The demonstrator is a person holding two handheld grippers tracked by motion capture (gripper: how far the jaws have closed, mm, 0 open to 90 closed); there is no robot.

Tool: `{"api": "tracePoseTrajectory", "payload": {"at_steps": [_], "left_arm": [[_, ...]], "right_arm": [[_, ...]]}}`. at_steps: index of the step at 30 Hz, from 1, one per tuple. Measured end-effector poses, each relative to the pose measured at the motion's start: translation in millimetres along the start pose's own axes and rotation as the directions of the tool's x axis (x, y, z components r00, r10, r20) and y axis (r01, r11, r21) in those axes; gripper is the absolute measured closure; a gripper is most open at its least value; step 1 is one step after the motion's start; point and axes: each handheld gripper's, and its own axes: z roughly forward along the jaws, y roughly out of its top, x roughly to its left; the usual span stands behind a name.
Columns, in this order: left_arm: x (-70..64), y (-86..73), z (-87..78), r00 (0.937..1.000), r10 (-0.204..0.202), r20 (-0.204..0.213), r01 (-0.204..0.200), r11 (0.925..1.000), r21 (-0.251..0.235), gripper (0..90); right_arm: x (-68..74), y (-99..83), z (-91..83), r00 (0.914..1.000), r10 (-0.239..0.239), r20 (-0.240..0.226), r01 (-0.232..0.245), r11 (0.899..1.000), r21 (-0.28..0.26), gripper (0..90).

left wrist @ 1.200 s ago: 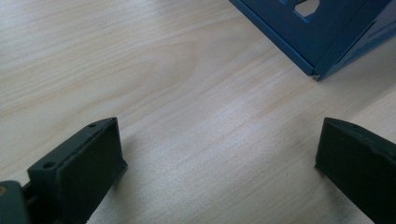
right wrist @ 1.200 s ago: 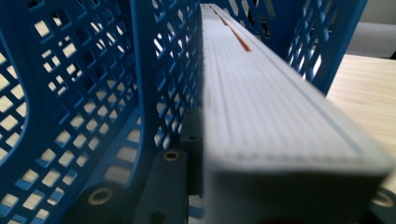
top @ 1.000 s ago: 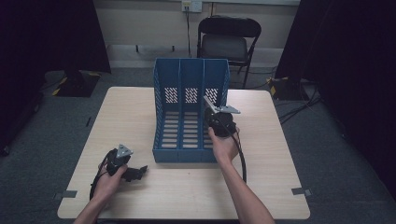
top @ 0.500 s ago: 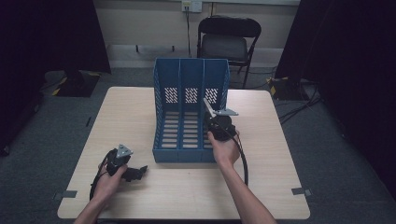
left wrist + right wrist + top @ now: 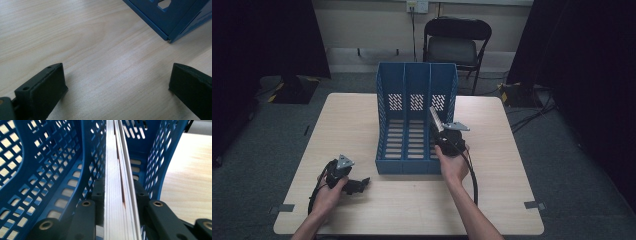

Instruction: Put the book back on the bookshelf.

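Observation:
A blue three-slot file rack (image 5: 416,90) stands upright on the middle of the light wooden table (image 5: 352,120). My right gripper (image 5: 438,131) is shut on a thin stack of white sheets (image 5: 435,119), held edge-on over the rack's right slot (image 5: 140,162). In the right gripper view the sheets (image 5: 117,182) run straight between the two black jaws, into the perforated blue compartment. My left gripper (image 5: 362,184) rests low on the table near the front left, open, with bare wood between its pads (image 5: 47,85). The rack's front corner (image 5: 168,37) lies ahead of it.
A black folding chair (image 5: 456,42) stands behind the table against the wall. Cables trail from both grippers across the table front. Tape marks (image 5: 532,205) sit near the table's front corners. Dark curtains flank the room.
My right gripper has dipped slightly toward the rack's right slot with the sheets. The left gripper has stayed put.

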Motion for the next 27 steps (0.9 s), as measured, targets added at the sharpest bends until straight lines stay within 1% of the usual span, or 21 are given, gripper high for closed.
{"api": "tracePoseTrajectory", "payload": {"at_steps": [2,3,4,5,6,7,9,11,13,16,18,22,25,27], "left_arm": [[-0.1,0.0,0.0,1.0000,0.000,0.000,0.000,1.0000,-0.001,0.1],[-0.1,0.0,0.0,1.0000,-0.001,-0.001,0.001,1.0000,-0.001,0.1],[-0.1,0.0,0.0,1.0000,-0.001,0.000,0.001,1.0000,0.000,0.1],[-0.1,0.0,0.0,1.0000,-0.001,0.000,0.001,1.0000,-0.001,0.1],[-0.1,0.0,0.0,1.0000,-0.001,0.000,0.001,1.0000,0.000,0.1],[-0.1,0.0,0.0,1.0000,0.000,0.000,0.000,1.0000,0.000,0.1],[-0.1,0.0,0.0,1.0000,0.000,-0.001,0.000,1.0000,-0.001,0.1],[-0.2,0.0,0.0,1.0000,-0.001,-0.001,0.001,1.0000,-0.001,0.1],[-0.4,-0.1,-0.1,1.0000,-0.002,-0.002,0.002,1.0000,-0.001,0.2],[-0.4,-0.1,-0.1,1.0000,-0.002,-0.002,0.002,1.0000,-0.001,0.2],[-0.4,-0.1,-0.1,1.0000,-0.002,-0.002,0.002,1.0000,-0.001,0.2],[-0.5,-0.1,-0.1,1.0000,-0.002,-0.003,0.002,1.0000,-0.001,0.2],[-0.5,-0.1,-0.1,1.0000,-0.002,-0.002,0.002,1.0000,-0.001,0.2],[-1.0,-0.2,0.1,1.0000,-0.009,-0.003,0.009,0.9999,-0.005,0.2]], "right_arm": [[-1.5,-1.9,-3.4,0.9998,0.010,-0.016,-0.011,0.999,-0.034,66.7],[-2.1,-3.1,-5.0,0.9991,0.021,-0.036,-0.022,0.998,-0.052,65.3],[-2.5,-3.9,-6.4,0.9989,0.022,-0.042,-0.025,0.997,-0.067,65.5],[-2.4,-5.7,-9.7,0.9988,0.032,-0.038,-0.036,0.995,-0.097,65.4],[-2.5,-6.7,-11.5,0.9988,0.032,-0.037,-0.036,0.992,-0.117,65.1],[-2.4,-8.6,-14.2,0.9988,0.029,-0.039,-0.034,0.990,-0.139,65.1],[-1.0,-12.2,-17.3,0.9995,0.019,-0.027,-0.024,0.985,-0.172,64.5],[0.5,-15.7,-19.1,0.9997,0.009,-0.021,-0.013,0.983,-0.183,62.7],[3.7,-20.9,-22.7,0.9998,-0.017,-0.008,0.015,0.976,-0.215,62.5],[4.9,-26.2,-24.4,0.9998,-0.013,-0.017,0.009,0.972,-0.235,63.2],[4.7,-28.3,-23.9,0.9999,-0.013,-0.008,0.010,0.969,-0.246,63.6],[2.5,-29.5,-19.8,1.0000,-0.004,-0.003,0.003,0.969,-0.249,64.3],[0.5,-30.5,-16.4,0.9997,-0.003,-0.023,-0.002,0.974,-0.225,64.4],[-0.3,-30.8,-15.5,0.9998,0.003,-0.018,-0.007,0.976,-0.220,65.0]]}}
